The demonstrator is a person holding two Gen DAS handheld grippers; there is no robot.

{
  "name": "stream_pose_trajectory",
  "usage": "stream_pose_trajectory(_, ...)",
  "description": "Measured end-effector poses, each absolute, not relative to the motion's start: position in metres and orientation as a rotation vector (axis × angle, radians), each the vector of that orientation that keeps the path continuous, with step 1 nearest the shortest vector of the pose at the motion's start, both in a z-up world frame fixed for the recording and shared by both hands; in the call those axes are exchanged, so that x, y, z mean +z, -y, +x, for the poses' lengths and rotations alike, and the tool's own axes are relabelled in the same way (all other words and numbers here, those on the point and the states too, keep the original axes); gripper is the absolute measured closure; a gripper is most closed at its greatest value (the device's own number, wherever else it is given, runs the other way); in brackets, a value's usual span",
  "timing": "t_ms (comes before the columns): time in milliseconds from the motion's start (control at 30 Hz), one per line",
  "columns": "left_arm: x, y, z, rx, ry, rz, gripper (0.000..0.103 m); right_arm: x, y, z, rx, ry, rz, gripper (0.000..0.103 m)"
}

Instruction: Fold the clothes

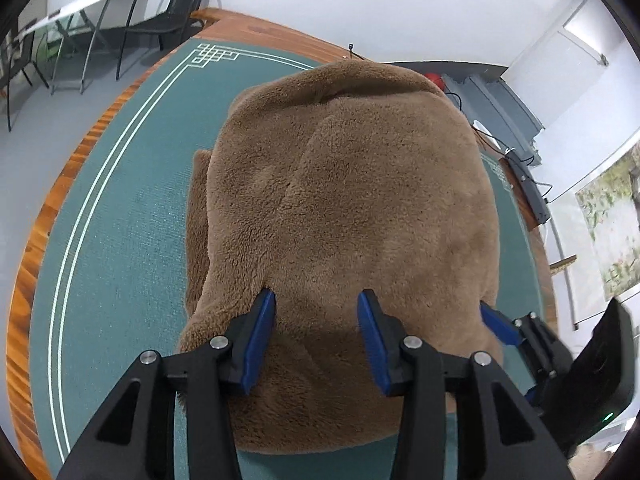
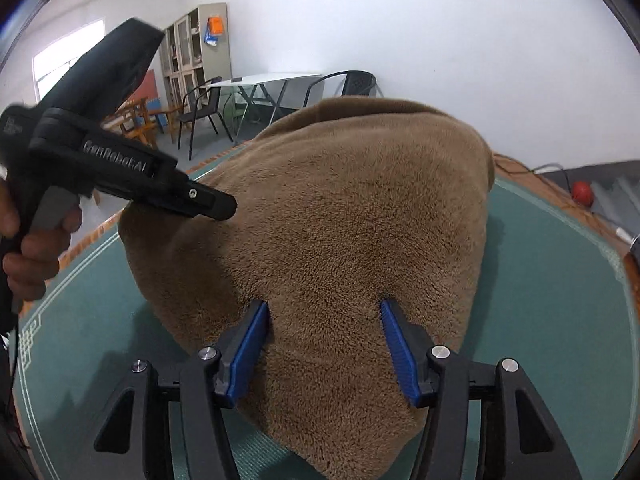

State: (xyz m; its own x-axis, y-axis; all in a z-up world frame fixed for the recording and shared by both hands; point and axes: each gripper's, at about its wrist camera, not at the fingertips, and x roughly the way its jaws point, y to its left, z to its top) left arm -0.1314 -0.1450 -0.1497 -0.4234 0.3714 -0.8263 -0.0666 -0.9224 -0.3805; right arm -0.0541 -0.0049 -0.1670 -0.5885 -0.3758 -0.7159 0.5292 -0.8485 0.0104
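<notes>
A brown fleece garment (image 1: 360, 208) lies bunched and partly folded on the green mat (image 1: 120, 240). My left gripper (image 1: 316, 300) is open, its blue fingers (image 1: 262, 328) spread wide and resting on the garment's near edge, with fleece between them. The right gripper (image 1: 500, 328) touches the same edge further right. In the right wrist view the garment (image 2: 340, 220) fills the middle. My right gripper (image 2: 324, 308) is open too, with its blue pads (image 2: 394, 344) pressed down on the near part of the fleece. The left gripper (image 2: 216, 208), held by a hand (image 2: 36, 256), reaches the garment's left side.
The mat covers a wooden table (image 1: 36, 264) with its edge exposed at left. Black chairs (image 1: 168, 12) and a white folding table (image 2: 264, 80) stand beyond. Cables and a black power strip (image 1: 532, 196) lie at the far right edge, near a red ball (image 2: 581, 194).
</notes>
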Motion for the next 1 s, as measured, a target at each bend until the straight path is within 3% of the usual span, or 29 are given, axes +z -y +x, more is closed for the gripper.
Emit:
stream_pose_trajectory(267,-0.147,0.146,-0.126,2.409,0.416,-1.516,0.055,-0.168,0.001,-0.067,-2.358,-0.204,1.063,0.043)
stream_pose_trajectory(367,-0.143,0.148,-0.125,2.397,0.413,-1.526,0.055,-0.143,-0.010,-0.075,-2.306,-0.128,1.100,0.042)
stream_pose_trajectory(600,-0.126,0.154,-0.121,2.417,0.483,-1.488,0.054,-0.089,-0.035,-0.104,-2.344,-0.150,1.044,0.042)
stream_pose_trajectory(833,-0.100,0.150,-0.177,2.454,0.470,-1.434,0.042,-0.102,-0.053,-0.114,-2.317,-0.033,1.123,0.042)
stream_pose_trajectory(1000,-0.127,0.152,-0.212,2.408,0.468,-1.589,0.042,-0.118,-0.035,-0.113,-2.290,-0.131,1.158,0.042)
